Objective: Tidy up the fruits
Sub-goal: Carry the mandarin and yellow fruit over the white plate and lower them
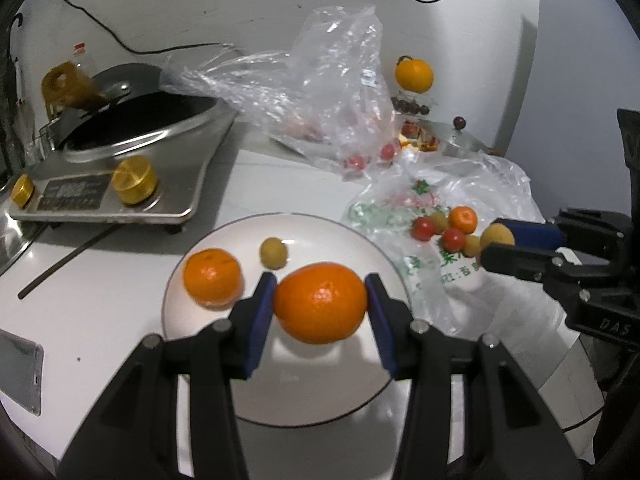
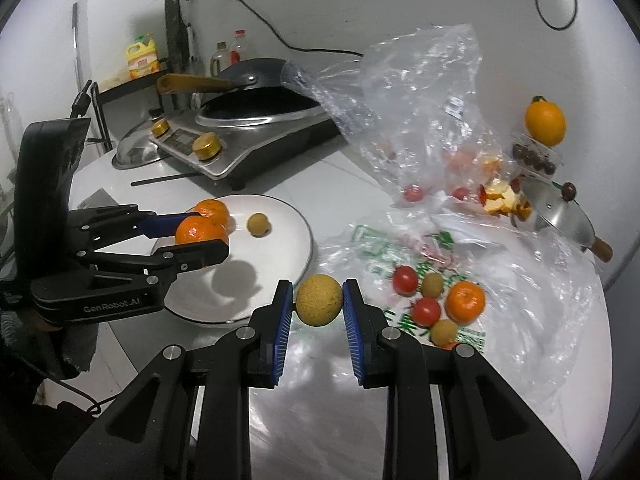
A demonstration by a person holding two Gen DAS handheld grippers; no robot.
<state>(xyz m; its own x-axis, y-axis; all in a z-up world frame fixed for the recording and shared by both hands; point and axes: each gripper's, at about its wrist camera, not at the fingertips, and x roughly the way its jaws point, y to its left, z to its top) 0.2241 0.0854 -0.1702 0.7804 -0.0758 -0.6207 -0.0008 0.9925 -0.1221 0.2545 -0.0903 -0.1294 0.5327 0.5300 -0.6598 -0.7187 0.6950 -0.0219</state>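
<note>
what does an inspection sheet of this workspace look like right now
surface: white round table, partly covered by plastic bags.
job's things: white plate holds a mandarin and a small yellow-green fruit; cherry tomatoes, a small mandarin and more yellow-green fruits lie on the printed bag.
clutter: clear bag, peels, pot lid, induction cooker with wok.
grippers: left tool shut on an orange above the plate; right tool shut on a round yellow fruit.
cables: black cable along the wall.
surroundings: white wall, bottles on a rack.
</note>
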